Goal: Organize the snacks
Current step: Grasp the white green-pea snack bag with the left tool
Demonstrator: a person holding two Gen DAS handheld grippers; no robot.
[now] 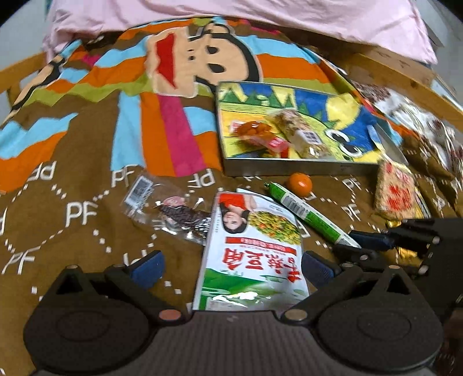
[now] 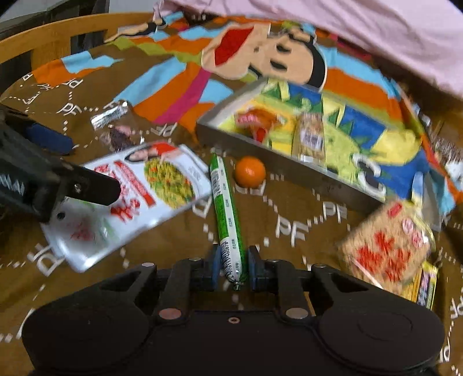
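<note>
My left gripper (image 1: 231, 269) is open, its blue pads on either side of a white snack pouch (image 1: 251, 254) with a green and red print, lying on the brown patterned blanket. My right gripper (image 2: 233, 267) is shut on the near end of a green sausage stick (image 2: 225, 214), which also shows in the left wrist view (image 1: 306, 214). A metal tray (image 1: 289, 167) with a cartoon-print bottom holds an orange snack pack (image 1: 254, 130) and a clear nut packet (image 1: 301, 133). The tray also shows in the right wrist view (image 2: 260, 144).
A small orange ball (image 2: 249, 171) lies just before the tray. A red-printed cracker pack (image 2: 387, 245) lies at right, over a yellow pack (image 2: 425, 286). A dark candy wrapper (image 1: 185, 217) and clear packet (image 1: 139, 193) lie left of the pouch. Pink bedding (image 1: 231, 11) is behind.
</note>
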